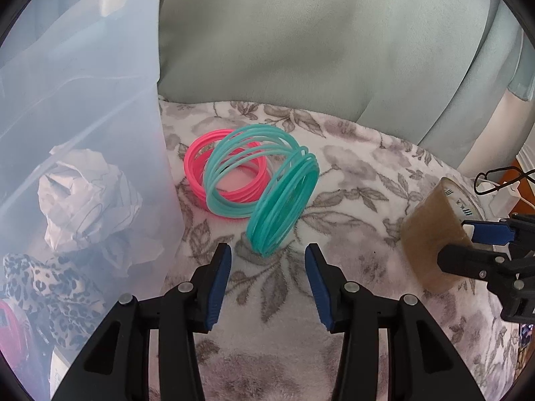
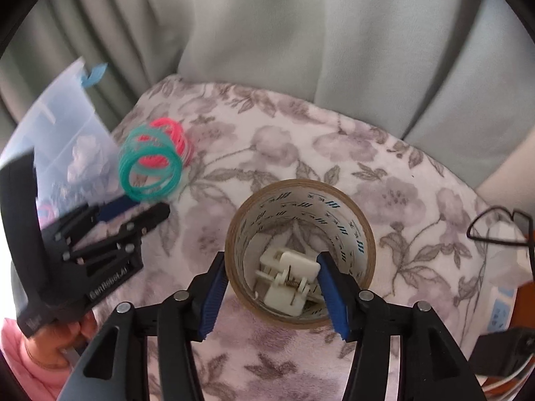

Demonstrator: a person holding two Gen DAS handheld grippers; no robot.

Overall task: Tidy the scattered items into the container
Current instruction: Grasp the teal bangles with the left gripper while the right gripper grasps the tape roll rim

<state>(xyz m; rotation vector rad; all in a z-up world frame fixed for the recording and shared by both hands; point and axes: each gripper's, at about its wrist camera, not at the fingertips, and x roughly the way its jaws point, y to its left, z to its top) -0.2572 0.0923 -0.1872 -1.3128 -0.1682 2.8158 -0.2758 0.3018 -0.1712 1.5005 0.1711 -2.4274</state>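
Right gripper [image 2: 272, 295]: nearest item; one blue pad outside the wall of the tape roll [image 2: 301, 254], the other inside its core, pinching the wall between them. Judged step: carry the roll to the container.
Tape roll: brown packing tape with a printed white core; seen from the left wrist view it appears lifted off the blanket, tilted, well to the right of the bin.
White clip [image 2: 289, 280]: small sprung plastic piece lying inside the roll's core, against the inner pad. Risk, as a judgement: it may slide out if the roll tips further; keep the core level during the carry.
Left gripper [image 1: 268, 284]: fingers spread, holding nothing; the near turquoise coil sits just ahead of the gap.
Spring toy [image 1: 257, 180]: turquoise and pink plastic coil, sprawled on the floral blanket [image 1: 367, 180], just beside the bin wall. Handling, as a judgement: springy and loose; pinch several loops together, else it will stretch and trail.
Container [image 1: 100, 107]: translucent bin at the left, already holding crumpled paper [image 1: 90, 200] and a leopard-print cloth [image 1: 50, 277].
Advice: bring the roll over the bin rim before releasing; route it clear of the left gripper.
Far: grey-green cushions [image 1: 301, 33] behind the blanket.
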